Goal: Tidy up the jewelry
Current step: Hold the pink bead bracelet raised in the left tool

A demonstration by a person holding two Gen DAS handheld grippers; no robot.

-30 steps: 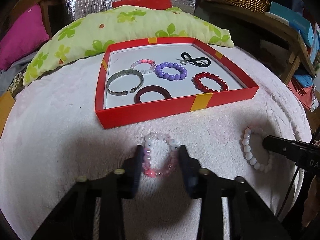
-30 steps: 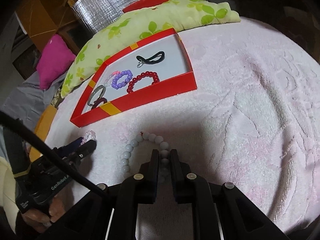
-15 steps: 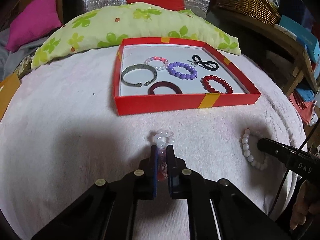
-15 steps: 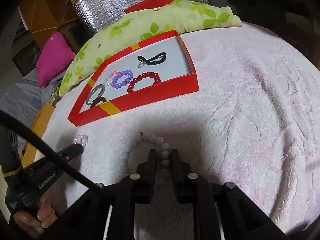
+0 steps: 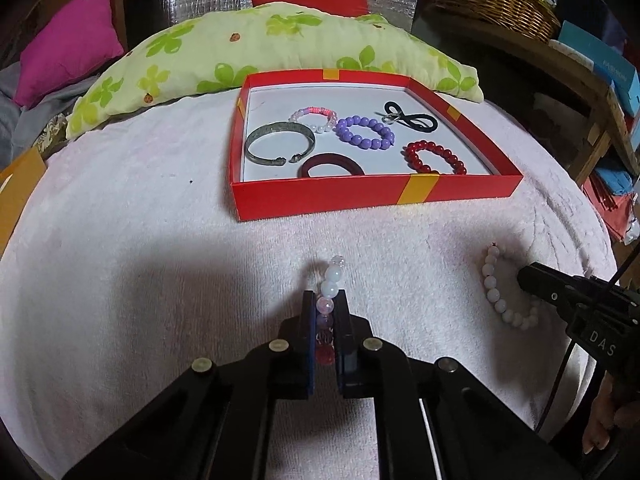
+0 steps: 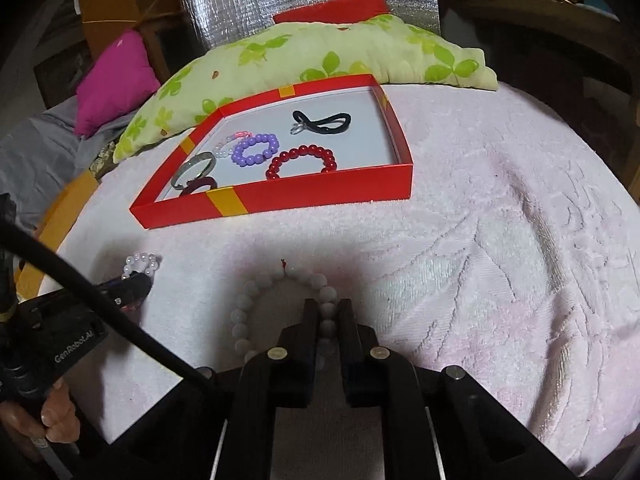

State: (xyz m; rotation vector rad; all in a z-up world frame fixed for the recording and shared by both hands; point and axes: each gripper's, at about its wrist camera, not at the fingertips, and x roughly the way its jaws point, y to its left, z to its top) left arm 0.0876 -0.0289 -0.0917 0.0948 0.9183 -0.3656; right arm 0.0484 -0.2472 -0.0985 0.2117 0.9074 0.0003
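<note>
My left gripper [image 5: 325, 300] is shut on a pink-and-clear bead bracelet [image 5: 334, 276], squeezed flat, with a few beads poking out past the fingertips. In the right wrist view that bracelet [image 6: 140, 262] loops beyond the left gripper [image 6: 140, 280]. My right gripper [image 6: 327, 306] has its jaws closing on the right side of a white bead bracelet [image 6: 244, 304], the pads pressing its beads; the rest of the ring lies on the pink towel. The left wrist view shows this bracelet [image 5: 490, 284] at the right gripper [image 5: 524, 278]. A red box [image 5: 376, 196] sits beyond both.
The red box [image 6: 280, 200] holds a silver bangle [image 5: 280, 142], purple beads [image 5: 364, 132], red beads [image 5: 434, 158], a dark red ring [image 5: 332, 164], a black tie [image 5: 408, 116] and a small pink bracelet [image 5: 314, 118]. A green-flowered pillow [image 5: 240, 52] lies behind it.
My left jaws have closed from around the pink bracelet onto it, squashing the ring flat. The right jaws widened slightly, then narrowed again on the white beads. Neither hand has travelled.
</note>
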